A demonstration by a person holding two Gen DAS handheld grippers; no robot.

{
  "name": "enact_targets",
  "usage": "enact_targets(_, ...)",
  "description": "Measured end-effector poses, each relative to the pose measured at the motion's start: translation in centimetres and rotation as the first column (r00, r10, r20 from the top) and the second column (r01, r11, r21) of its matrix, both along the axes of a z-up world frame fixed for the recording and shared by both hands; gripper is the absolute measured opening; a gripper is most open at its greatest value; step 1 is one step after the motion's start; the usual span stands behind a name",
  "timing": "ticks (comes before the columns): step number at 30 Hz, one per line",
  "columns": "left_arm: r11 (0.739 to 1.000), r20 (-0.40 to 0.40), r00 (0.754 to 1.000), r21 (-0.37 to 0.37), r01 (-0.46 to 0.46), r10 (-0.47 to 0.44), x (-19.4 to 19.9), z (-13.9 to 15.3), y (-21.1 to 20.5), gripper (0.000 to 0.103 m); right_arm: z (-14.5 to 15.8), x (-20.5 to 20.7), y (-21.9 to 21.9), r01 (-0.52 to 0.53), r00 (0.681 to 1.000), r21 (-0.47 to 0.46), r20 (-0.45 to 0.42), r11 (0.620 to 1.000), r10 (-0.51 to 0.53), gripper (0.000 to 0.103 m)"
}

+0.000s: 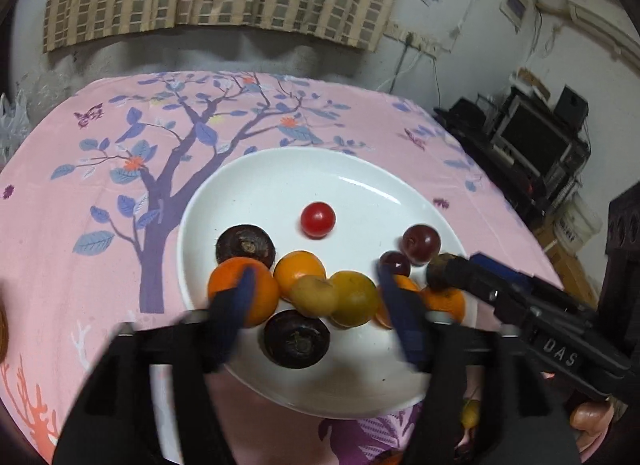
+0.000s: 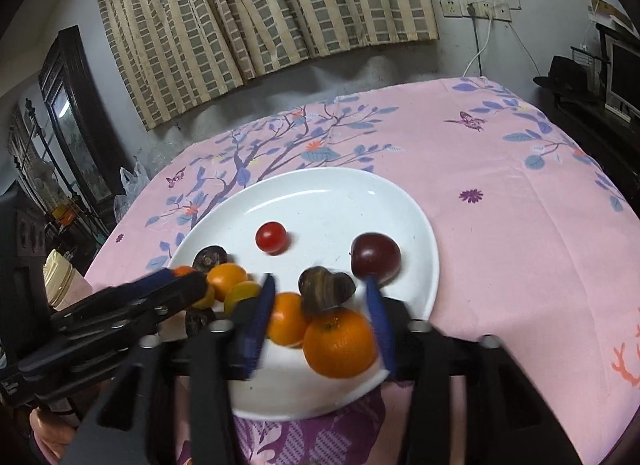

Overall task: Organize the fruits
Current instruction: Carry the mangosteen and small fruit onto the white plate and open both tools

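1. Left wrist view: the left tongs (image 1: 316, 297) hang low over the near half of a glossy white plate (image 1: 280, 173), blue fingers spread wide and holding nothing
2. Between those fingers lie smooth round yellow fruits (image 1: 334, 295); an orange (image 1: 260, 293) sits half behind the left finger, with a dark round fruit (image 1: 297, 339) just nearer the camera
3. A shiny cherry tomato (image 1: 318, 220) lies alone beyond the tips
4. The right tongs (image 1: 440, 271) reach in from the right, closed on a dark fruit that is blurred
5. Right wrist view: the right tongs (image 2: 320, 293) look parted around a dimpled mandarin (image 2: 339, 343) and a brown heart-shaped piece (image 2: 326, 291); grip unclear here
6. A purple plum (image 2: 376, 259) rests past the right fingertip on the plate, which stands on the pink floral desk (image 2: 520, 225)
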State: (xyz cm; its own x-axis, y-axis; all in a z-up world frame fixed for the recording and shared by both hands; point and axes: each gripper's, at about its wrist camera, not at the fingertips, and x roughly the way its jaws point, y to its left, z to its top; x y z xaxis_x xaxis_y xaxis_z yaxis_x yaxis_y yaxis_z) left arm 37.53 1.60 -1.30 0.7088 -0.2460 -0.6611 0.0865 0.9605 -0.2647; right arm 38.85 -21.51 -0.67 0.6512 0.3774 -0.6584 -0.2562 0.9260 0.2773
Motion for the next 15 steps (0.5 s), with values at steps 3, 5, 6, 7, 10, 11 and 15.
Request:
enact_targets(3, 0.999, 0.023, 0.999, -0.023, -0.03, 0.031, -2.0, 1.2, 1.0, 0.091, 1.1, -1.8, -0.5, -0.009, 0.999, 0.003, 0.035, 1.0, 0.009, 0.06)
enact_targets(5, 0.999, 0.03, 0.999, -0.035, -0.027, 0.028, -3.3, 1.8, 1.5, 0.095, 1.7, -3.3, -1.2, -0.005, 0.999, 0.026, 0.05, 1.0, 0.004, 0.066)
enact_targets(6, 0.999, 0.037, 0.999, -0.032, -0.032, 0.034, -4.1, 2.1, 1.7, 0.096, 1.8, -3.8, -1.5, -0.008, 0.999, 0.039, 0.048, 0.999, 0.006, 0.066)
enact_targets(7, 0.999, 0.046, 0.998, -0.024, -0.037, 0.038, -4.8, 2.3, 1.8, 0.096, 1.7, -4.5, -1.9, -0.013, 0.999, 0.05, 0.04, 0.999, 0.011, 0.066)
enact_targets(10, 0.998, 0.064, 0.997, 0.051, -0.047, 0.044, -6.9, 1.9, 1.6, 0.098, 0.8, -6.2, -2.7, -0.009, 1.0, 0.037, 0.006, 0.999, 0.009, 0.067)
enact_targets(11, 0.995, 0.062, 0.997, 0.084, -0.053, 0.048, -7.5, 1.5, 1.4, 0.098, 0.4, -6.9, -3.0, 0.0, 1.0, 0.018, -0.009, 1.0, 0.001, 0.067)
enact_targets(15, 0.979, 0.047, 0.998, 0.199, -0.042, 0.034, -9.0, 0.3, 0.4, 0.098, -1.2, -8.4, -3.4, 0.0, 0.998, -0.03, -0.071, 1.0, -0.003, 0.067)
